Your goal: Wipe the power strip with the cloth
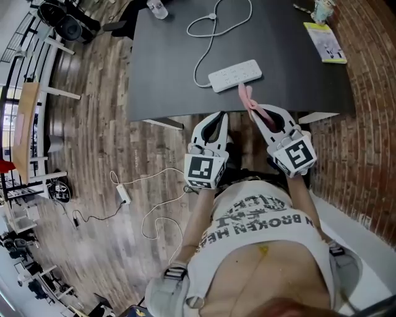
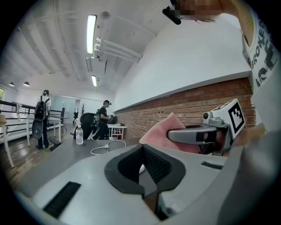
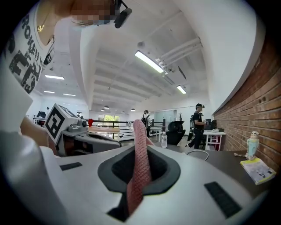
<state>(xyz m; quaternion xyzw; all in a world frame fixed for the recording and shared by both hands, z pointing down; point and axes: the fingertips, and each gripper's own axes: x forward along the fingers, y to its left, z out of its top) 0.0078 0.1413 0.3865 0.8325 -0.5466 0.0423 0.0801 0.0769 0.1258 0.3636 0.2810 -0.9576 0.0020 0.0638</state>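
The white power strip [image 1: 234,75] lies on the dark table [image 1: 167,68], and its white cable [image 1: 207,37] loops away toward the far edge. My right gripper [image 1: 252,106] hovers at the table's near edge, shut on a pink cloth [image 1: 247,96] that sticks up toward the strip's near side. In the right gripper view the cloth [image 3: 140,158] stands pinched between the jaws. My left gripper [image 1: 217,117] is just left of it, below the table edge, shut with nothing in it. The left gripper view shows its closed jaws, with the cloth [image 2: 163,131] and the right gripper beside them.
A yellow-green booklet [image 1: 326,42] and a small figurine [image 1: 322,9] sit at the table's far right. A water bottle [image 2: 79,135] stands at the far end. A brick surface runs along the right. On the wooden floor lies another cable with an adapter [image 1: 123,193]. People stand far off.
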